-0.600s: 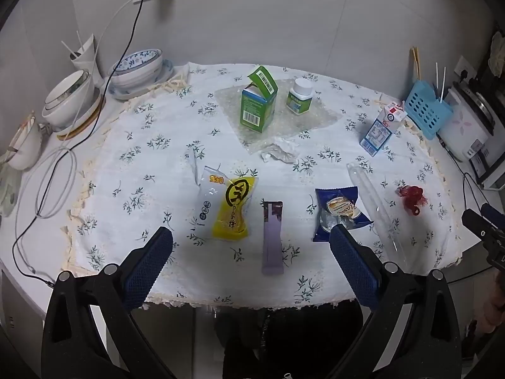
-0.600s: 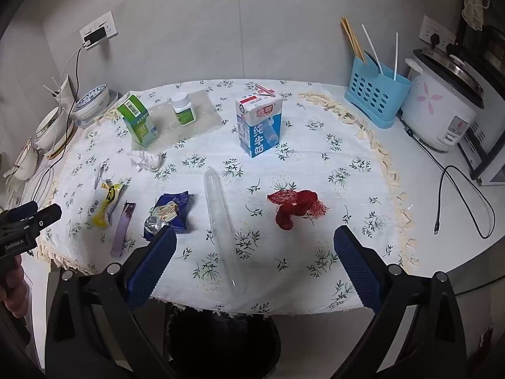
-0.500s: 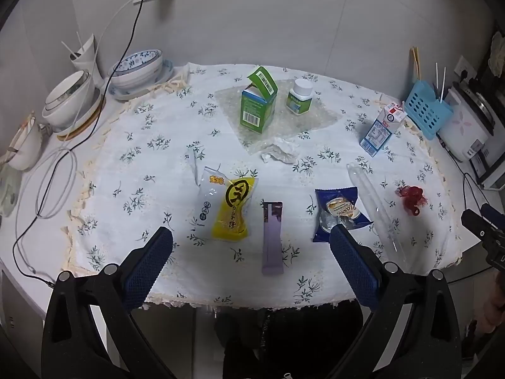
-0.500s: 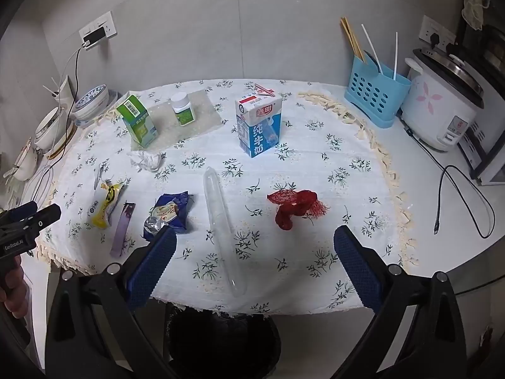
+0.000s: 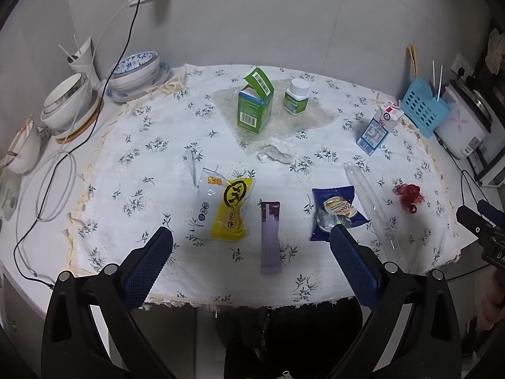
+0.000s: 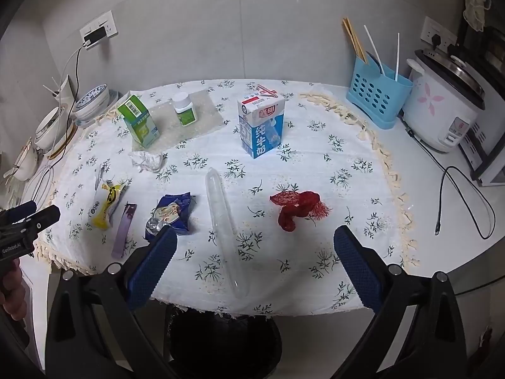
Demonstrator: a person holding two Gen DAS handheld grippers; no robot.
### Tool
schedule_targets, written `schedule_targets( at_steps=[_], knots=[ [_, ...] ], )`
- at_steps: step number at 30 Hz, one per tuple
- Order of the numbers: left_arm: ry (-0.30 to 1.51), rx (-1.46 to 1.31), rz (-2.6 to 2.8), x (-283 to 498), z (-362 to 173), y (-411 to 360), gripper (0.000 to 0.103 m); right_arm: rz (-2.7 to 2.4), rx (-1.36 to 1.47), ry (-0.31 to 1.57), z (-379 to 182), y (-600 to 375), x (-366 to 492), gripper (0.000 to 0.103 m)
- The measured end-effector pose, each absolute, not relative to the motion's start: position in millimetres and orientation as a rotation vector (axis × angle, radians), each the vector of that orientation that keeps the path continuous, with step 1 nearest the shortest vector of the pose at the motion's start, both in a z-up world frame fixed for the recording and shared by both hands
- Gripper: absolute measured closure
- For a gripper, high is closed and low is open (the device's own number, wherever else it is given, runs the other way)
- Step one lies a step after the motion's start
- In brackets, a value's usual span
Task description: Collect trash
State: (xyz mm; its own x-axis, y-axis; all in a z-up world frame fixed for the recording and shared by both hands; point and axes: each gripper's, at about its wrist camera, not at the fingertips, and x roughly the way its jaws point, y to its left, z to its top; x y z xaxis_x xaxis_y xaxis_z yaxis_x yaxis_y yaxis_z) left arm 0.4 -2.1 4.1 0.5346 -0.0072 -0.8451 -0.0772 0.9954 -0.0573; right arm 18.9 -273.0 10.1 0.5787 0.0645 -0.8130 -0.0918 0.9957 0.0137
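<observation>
1. Trash items lie scattered on the floral tablecloth (image 5: 151,145) of the table; none is held.
2. Left gripper (image 5: 251,243): jaws spread wide apart, nothing between the pads. It hangs above the near table edge, angled downward.
3. Right gripper (image 6: 255,243): jaws likewise wide apart and unloaded, angled downward over the near edge.
4. Nearest the left gripper: the purple sachet (image 5: 270,237) lies flat between the two fingers as seen from the left wrist view, lengthwise toward the edge.
5. Just left of the sachet lies the yellow snack wrapper (image 5: 232,208); to the right lies the blue snack wrapper (image 5: 336,210), opened, with a crinkled clear part at its near end.
6. Nearest the right gripper: the clear plastic tube (image 6: 225,230) lies lengthwise, its near end close to the table edge. The red mesh net (image 6: 296,208) lies to its right, apart from it.
7. Mid-table: a crumpled tissue (image 5: 277,153) lies at the near edge of a clear plastic sheet (image 5: 318,117).
8. On that sheet stand the green carton (image 5: 254,107), flap open, and a small white-capped bottle (image 5: 296,96).
9. The milk carton (image 6: 262,126) stands upright, apart from the others.
10. Periphery: stacked bowls (image 5: 68,104) at left; a blue utensil basket (image 6: 377,98) and rice cooker (image 6: 442,104) at right. A dark bin (image 6: 224,344) sits below the near table edge.
</observation>
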Motion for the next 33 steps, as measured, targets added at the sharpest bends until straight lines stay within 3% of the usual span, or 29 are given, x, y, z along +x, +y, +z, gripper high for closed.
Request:
schedule_targets(
  at_steps=[33],
  knots=[
    [1.017,-0.080,0.036,-0.5,4.6,1.5,0.006,0.097,-0.033,0.958,11.5,-269.5,18.2,0.008]
  ],
)
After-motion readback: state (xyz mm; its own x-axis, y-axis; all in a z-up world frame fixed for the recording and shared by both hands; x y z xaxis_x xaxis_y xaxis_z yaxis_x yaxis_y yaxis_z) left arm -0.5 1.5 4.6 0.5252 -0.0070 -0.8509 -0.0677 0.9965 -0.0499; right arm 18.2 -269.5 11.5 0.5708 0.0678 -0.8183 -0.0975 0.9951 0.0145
